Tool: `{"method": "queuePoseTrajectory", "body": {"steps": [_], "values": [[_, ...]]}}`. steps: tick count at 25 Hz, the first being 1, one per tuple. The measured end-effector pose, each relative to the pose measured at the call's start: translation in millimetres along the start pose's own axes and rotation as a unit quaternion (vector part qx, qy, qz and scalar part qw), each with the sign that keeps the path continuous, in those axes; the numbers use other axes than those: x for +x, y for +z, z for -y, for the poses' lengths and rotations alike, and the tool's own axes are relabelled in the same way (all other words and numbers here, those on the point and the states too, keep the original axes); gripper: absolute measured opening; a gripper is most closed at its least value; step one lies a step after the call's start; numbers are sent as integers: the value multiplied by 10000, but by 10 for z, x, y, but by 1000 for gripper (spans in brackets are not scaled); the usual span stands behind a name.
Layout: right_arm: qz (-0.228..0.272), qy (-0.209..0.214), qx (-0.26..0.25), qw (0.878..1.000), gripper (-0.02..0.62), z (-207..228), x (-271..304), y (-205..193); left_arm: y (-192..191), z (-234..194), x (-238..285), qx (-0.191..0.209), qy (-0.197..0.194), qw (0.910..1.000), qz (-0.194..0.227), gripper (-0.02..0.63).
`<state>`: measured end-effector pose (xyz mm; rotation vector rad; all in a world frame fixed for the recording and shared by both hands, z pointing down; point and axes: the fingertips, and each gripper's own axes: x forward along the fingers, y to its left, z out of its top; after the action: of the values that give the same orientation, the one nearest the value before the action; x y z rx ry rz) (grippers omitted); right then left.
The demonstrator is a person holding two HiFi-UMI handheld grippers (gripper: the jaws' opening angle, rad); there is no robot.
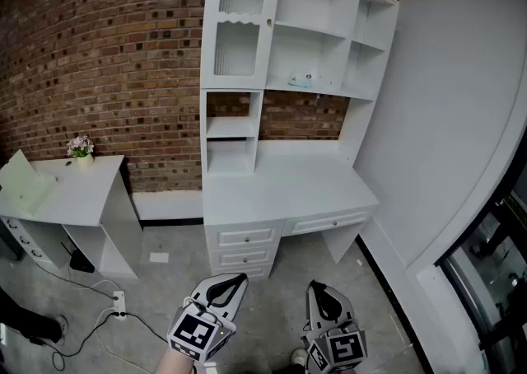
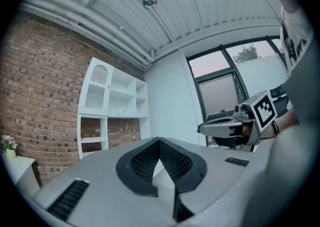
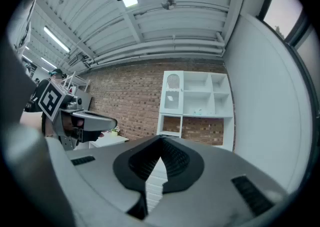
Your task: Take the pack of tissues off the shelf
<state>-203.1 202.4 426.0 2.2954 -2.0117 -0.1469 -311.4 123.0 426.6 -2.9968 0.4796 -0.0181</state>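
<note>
The pack of tissues is a small pale blue-green packet on the middle shelf of the white shelf unit, far ahead of both grippers. It is a tiny speck in the right gripper view. At the head view's bottom edge, my left gripper and right gripper are held low over the floor, side by side, pointing level toward the desk. In the left gripper view the left gripper has its tips together with nothing held. The right gripper is likewise shut and empty.
The white desk with drawers stands under the shelves against a brick wall. At the left is a white side table with a flower pot. A power strip and cables lie on the floor.
</note>
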Motion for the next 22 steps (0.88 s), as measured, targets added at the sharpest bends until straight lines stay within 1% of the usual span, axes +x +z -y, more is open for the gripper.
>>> {"method": "queuePoseTrajectory", "body": {"steps": [2, 6, 11, 14, 16, 20, 22], "values": [[7, 42, -27, 10000, 5, 9, 42, 4, -39, -27, 40, -35, 40, 10000, 74, 12], [-9, 110, -36, 9999, 5, 20, 103, -13, -51, -37, 88, -51, 55, 10000, -6, 12], [-50, 125, 7, 9999, 5, 53, 159, -34, -87, -59, 145, -111, 67, 9999, 48, 12], [3, 122, 129, 9998, 5, 93, 180, -41, -110, -61, 181, -178, 78, 9998, -61, 12], [17, 95, 175, 9998, 6, 133, 181, -73, -137, -52, 205, -280, 111, 9992, -271, 12], [47, 102, 147, 9998, 6, 273, 231, -103, -205, -9, 373, -289, 95, 9995, -103, 12], [108, 120, 127, 9998, 6, 395, 286, -83, -221, 16, 484, -303, 137, 9993, -171, 12]]}}
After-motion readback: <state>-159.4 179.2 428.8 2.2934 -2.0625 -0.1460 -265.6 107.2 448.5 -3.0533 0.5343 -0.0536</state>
